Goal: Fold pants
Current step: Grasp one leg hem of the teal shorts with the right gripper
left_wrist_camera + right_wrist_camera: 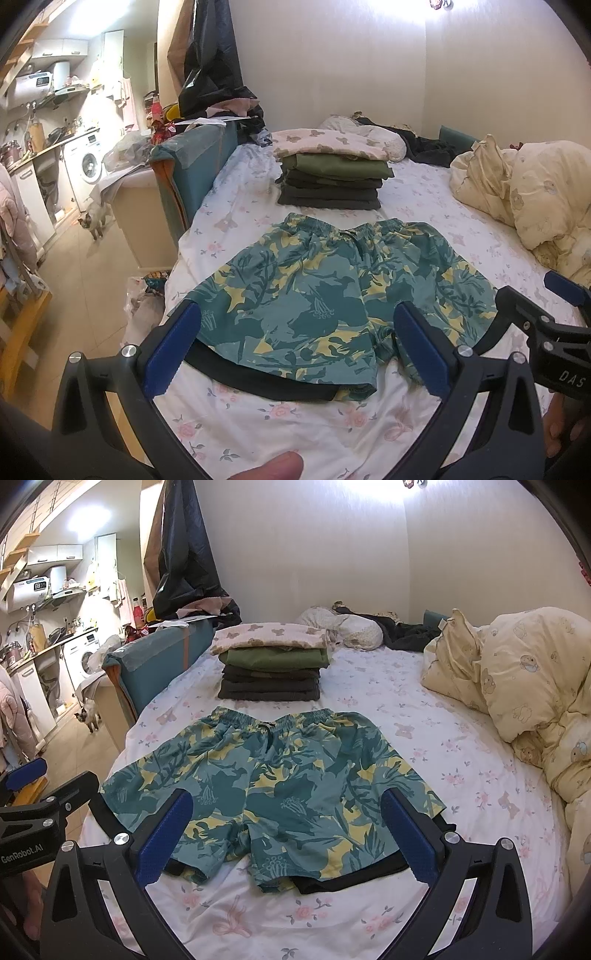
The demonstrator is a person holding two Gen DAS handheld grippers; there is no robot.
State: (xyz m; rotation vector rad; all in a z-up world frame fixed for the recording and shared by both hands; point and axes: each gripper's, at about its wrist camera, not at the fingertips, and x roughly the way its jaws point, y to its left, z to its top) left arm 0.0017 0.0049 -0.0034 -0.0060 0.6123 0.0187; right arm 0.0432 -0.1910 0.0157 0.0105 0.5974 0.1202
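Left tongs (301, 345) masking shorts (332, 295) hem

left tongs (295, 350): spread wide, hovering | right tongs (284, 834): spread wide, hovering

Folded stack (271, 666) blocks beyond shorts (273, 786); duvet (524, 686) crowds right.
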